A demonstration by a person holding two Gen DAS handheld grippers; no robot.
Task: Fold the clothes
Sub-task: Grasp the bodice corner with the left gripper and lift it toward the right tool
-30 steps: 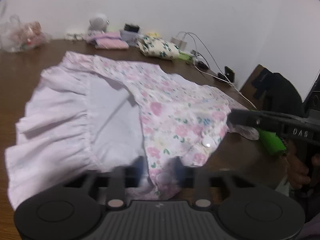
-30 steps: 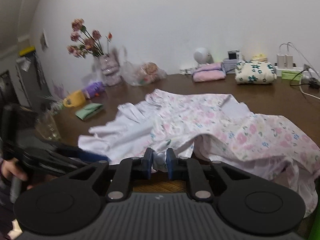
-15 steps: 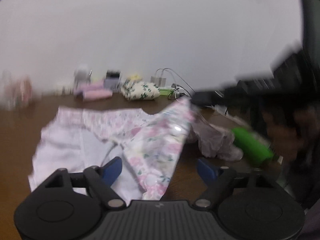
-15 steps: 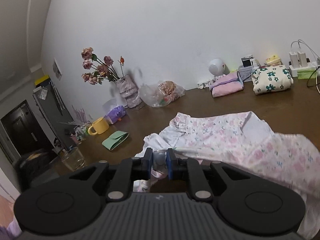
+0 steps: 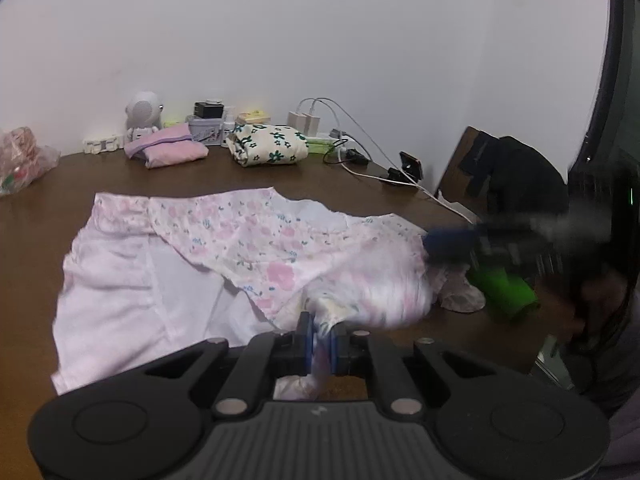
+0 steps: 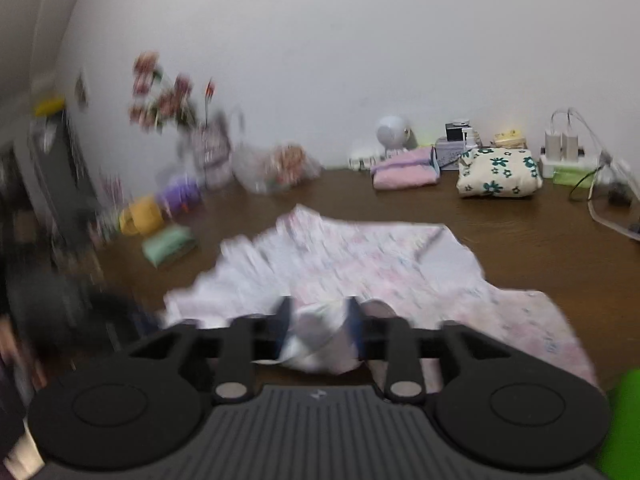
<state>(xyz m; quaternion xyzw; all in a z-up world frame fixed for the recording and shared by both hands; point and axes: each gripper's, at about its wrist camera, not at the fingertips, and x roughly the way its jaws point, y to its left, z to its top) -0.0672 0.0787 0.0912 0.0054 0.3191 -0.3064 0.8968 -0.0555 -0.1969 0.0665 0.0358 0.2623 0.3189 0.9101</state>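
Left tongs [image 5: 320, 336] pinch the floral garment [image 5: 248, 240] hem; right tongs [image 6: 319, 326], part spread, hold bunched cloth. Garment extends ahead toward the folded cream bundle [image 5: 270, 148].

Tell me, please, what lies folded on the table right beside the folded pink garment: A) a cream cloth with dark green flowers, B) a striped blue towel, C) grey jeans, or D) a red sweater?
A: a cream cloth printed with dark green flowers sits just beside the pink garment.
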